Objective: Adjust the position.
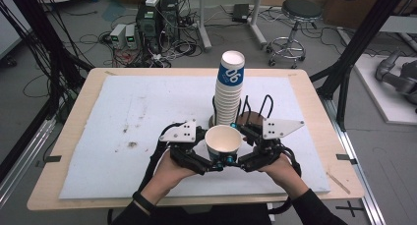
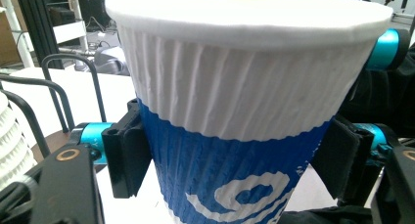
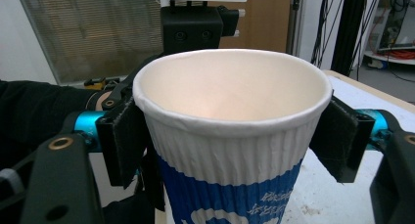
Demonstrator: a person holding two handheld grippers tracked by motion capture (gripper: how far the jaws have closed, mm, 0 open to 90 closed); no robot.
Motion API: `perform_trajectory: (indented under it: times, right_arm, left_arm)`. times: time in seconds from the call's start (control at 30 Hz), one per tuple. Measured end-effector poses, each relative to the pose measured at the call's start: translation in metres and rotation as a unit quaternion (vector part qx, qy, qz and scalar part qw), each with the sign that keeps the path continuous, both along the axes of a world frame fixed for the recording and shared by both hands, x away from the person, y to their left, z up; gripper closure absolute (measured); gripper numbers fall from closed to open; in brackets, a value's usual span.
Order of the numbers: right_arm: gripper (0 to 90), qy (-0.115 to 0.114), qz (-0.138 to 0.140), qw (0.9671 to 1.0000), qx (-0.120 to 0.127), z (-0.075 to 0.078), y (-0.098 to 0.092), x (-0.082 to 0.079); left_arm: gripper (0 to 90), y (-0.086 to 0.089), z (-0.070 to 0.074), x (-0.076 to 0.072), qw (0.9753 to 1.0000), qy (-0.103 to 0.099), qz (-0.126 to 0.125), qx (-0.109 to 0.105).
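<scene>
A wooden table [image 1: 78, 112] carries a white board [image 1: 147, 126], stained with brown marks left of the left gripper [image 1: 209, 158]. Just beyond both grippers, a cup stack [image 1: 229, 90] stands in a wire holder [image 1: 255, 109] on it.

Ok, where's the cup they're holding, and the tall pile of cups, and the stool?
cup [image 1: 223, 138], high view, inside wall.
pile of cups [image 1: 229, 92], high view, ribbed side.
stool [image 1: 300, 9], high view, seat.
</scene>
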State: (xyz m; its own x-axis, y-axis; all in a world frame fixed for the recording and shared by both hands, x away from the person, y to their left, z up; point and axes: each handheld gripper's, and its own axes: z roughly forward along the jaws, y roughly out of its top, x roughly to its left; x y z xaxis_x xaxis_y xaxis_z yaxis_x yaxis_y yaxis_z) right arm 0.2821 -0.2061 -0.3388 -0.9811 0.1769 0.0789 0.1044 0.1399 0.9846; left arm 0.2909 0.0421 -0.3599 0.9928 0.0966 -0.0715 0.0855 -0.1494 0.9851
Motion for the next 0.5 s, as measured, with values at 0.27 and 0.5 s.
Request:
perform_trajectory:
  times: [0.27, 0.5]
  right_arm:
    - [18.6, 0.002, 0.008, 0.9999, -0.008, 0.0007, -0.0016, 0.0013]
    - [17.9, -0.003, 0.011, 0.9999, -0.008, 0.0045, -0.0093, 0.0022]
  left_arm:
    - [25.5, 0.0022, 0.0014, 0.001, 1.0, -0.004, -0.004, 0.005]
    - [25.6, 0.0081, 0.0035, 0.0022, 0.9999, -0.009, 0.002, 0.007]
